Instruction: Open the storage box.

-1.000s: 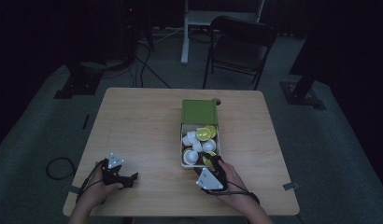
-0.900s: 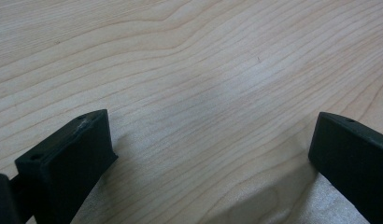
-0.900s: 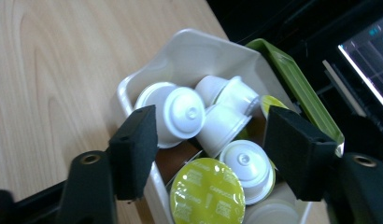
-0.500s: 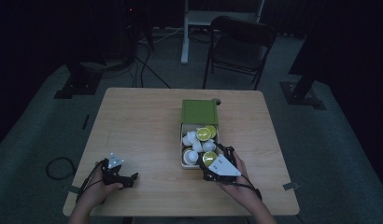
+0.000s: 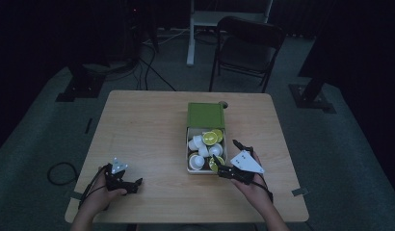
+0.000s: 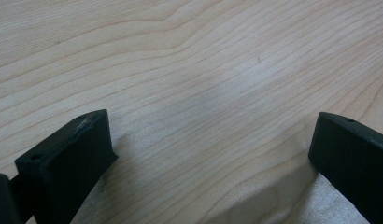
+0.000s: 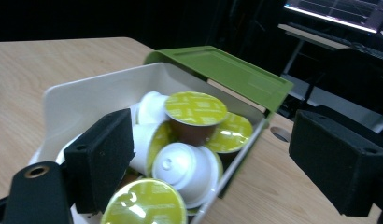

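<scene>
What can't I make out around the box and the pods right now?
- Pod count: the pods are piled in the box, lower ones covered; the right gripper view's bottom edge crops the nearest.
- Pod print: too small in the high view, blurred in the right gripper view.
- Box floor: hidden by pods.

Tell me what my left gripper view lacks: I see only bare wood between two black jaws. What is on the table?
Observer: A box of coffee capsules, its green lid folded back.
Operator: Where is the right hand-held gripper?
Observer: The right hand-held gripper sits at the box's near right corner, jaws wide; they have just been opening, nothing gripped.
Operator: Any capsule outside the box?
Observer: None that I can see; the tabletop around it looks bare.
</scene>
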